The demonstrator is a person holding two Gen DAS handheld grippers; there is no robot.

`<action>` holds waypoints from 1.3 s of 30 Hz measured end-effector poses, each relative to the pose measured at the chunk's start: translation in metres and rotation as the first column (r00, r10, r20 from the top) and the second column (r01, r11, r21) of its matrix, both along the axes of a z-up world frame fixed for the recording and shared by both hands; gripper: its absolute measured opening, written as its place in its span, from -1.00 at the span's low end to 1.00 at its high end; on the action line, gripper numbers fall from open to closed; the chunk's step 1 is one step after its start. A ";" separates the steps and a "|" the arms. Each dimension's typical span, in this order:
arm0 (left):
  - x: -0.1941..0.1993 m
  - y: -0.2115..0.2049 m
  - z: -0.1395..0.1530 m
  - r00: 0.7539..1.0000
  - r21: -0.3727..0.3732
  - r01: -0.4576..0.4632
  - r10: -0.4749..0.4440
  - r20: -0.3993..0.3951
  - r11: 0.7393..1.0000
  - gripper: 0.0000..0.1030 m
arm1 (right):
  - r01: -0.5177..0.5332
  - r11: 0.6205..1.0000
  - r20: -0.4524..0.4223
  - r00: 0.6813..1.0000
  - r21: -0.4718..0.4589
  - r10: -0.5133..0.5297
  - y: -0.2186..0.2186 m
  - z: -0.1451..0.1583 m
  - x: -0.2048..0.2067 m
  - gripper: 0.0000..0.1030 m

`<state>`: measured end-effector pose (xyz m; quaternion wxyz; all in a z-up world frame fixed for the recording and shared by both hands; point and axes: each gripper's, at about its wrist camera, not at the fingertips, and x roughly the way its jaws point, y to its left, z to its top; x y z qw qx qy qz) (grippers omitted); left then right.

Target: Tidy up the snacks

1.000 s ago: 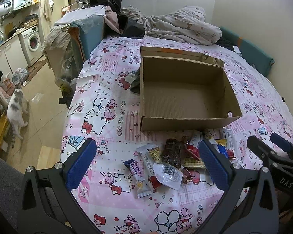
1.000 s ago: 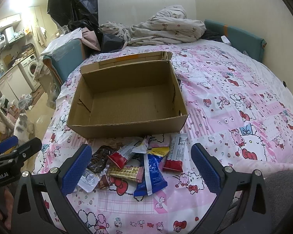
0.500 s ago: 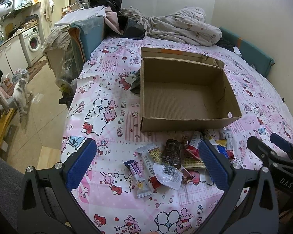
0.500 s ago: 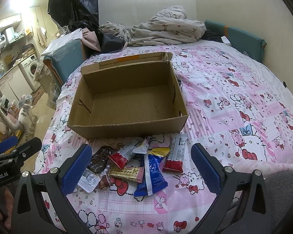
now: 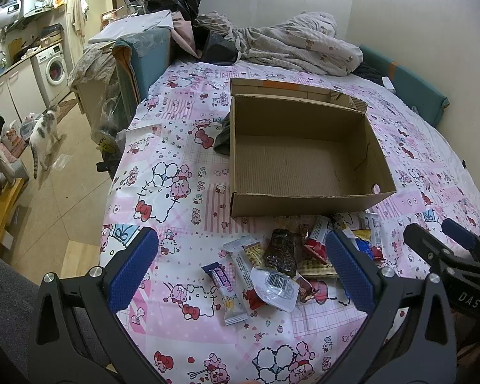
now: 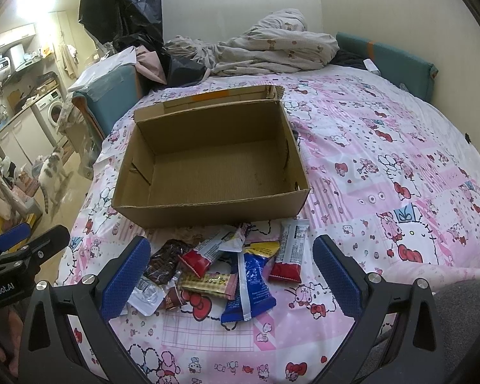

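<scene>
The snacks (image 6: 227, 268) lie in a loose pile on the bed (image 6: 384, 172), just in front of the near wall of the empty cardboard box (image 6: 208, 160), and over the last second nothing among them has shifted: both tools hover where they were, so I judge the sorting has not begun and every packet is yet to be lifted into the box. The one thing that has moved is the cat (image 5: 41, 134) on the floor at far left, which has walked on toward the washing machine (image 5: 56, 70) and has no bearing on the task. Going left to right, the left tool (image 5: 240, 268) has its blue pads wide apart with nothing between them, above a white-and-purple bar (image 5: 220, 280), a clear packet with a barcode label (image 5: 276, 288) and a dark brown wrapper (image 5: 281, 249). Further right lie a red-ended packet (image 6: 204, 256), a pink checked packet (image 6: 211, 283), a blue packet (image 6: 249, 284) and a white bar with a red end (image 6: 291, 256); their print is too small to read. The right tool (image 6: 230, 275) is likewise spread apart and empty. Legible writing is only on the tools: "DAS" on the right one as the left camera sees it, and "enRobot.AI", cut off at the edge, on the left one.
</scene>
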<state>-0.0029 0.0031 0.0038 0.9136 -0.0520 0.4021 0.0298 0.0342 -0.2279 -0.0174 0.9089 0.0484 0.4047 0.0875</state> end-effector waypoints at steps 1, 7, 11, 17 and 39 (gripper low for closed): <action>0.000 0.000 0.000 1.000 0.000 0.000 0.000 0.000 1.000 1.00 | 0.000 1.000 -0.001 1.000 0.000 0.000 0.000 0.000 0.000 1.00; 0.000 0.000 0.000 1.000 0.000 0.000 0.000 0.000 1.000 1.00 | -0.001 1.000 0.000 1.000 0.001 0.001 0.000 -0.001 0.000 1.00; 0.000 0.000 0.000 1.000 0.001 0.000 0.000 0.001 1.000 1.00 | -0.002 1.000 0.000 1.000 0.001 0.002 0.001 0.000 0.000 1.00; 0.000 0.000 0.000 1.000 0.001 0.001 -0.001 0.001 1.000 1.00 | -0.003 1.000 0.000 1.000 0.000 0.003 0.001 0.000 0.000 1.00; 0.044 0.053 -0.014 0.970 -0.069 -0.141 0.124 -0.208 0.988 0.93 | 0.060 0.988 -0.216 0.976 0.145 -0.028 -0.035 -0.021 0.050 1.00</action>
